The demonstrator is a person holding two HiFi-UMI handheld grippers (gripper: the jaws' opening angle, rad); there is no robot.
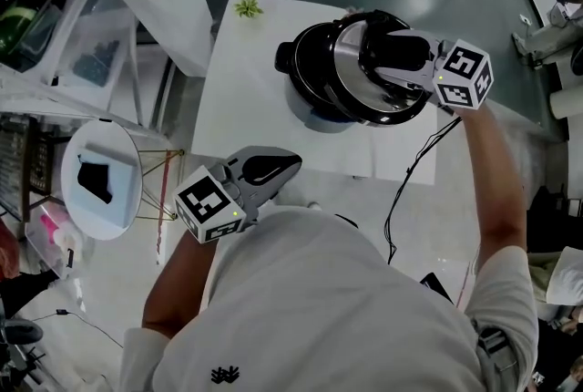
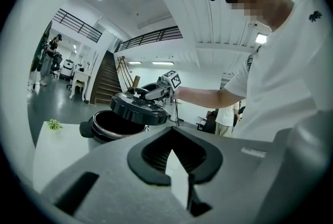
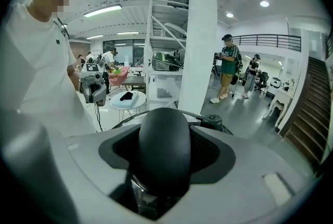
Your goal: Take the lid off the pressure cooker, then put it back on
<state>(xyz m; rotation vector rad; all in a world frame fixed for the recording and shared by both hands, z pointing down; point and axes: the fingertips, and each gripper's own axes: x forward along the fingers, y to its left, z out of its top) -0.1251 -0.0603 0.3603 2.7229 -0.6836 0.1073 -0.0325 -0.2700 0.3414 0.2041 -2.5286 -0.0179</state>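
The pressure cooker pot (image 1: 310,112) stands uncovered at the far side of the white table (image 1: 237,98). Its black and steel lid (image 1: 364,76) hangs tilted above the pot's right rim, clear of the opening. My right gripper (image 1: 393,53) is shut on the lid's black handle (image 3: 164,150), which fills the space between its jaws. The left gripper view shows the pot (image 2: 112,129) with the lid (image 2: 139,109) raised just over it. My left gripper (image 1: 273,170) hovers near my body over the table's near edge, jaws together and holding nothing.
A small green plant (image 1: 248,8) sits at the table's far left corner. A black cable (image 1: 410,180) trails off the right side. A round white side table (image 1: 102,179) and shelving stand to the left. People stand in the hall (image 3: 227,66).
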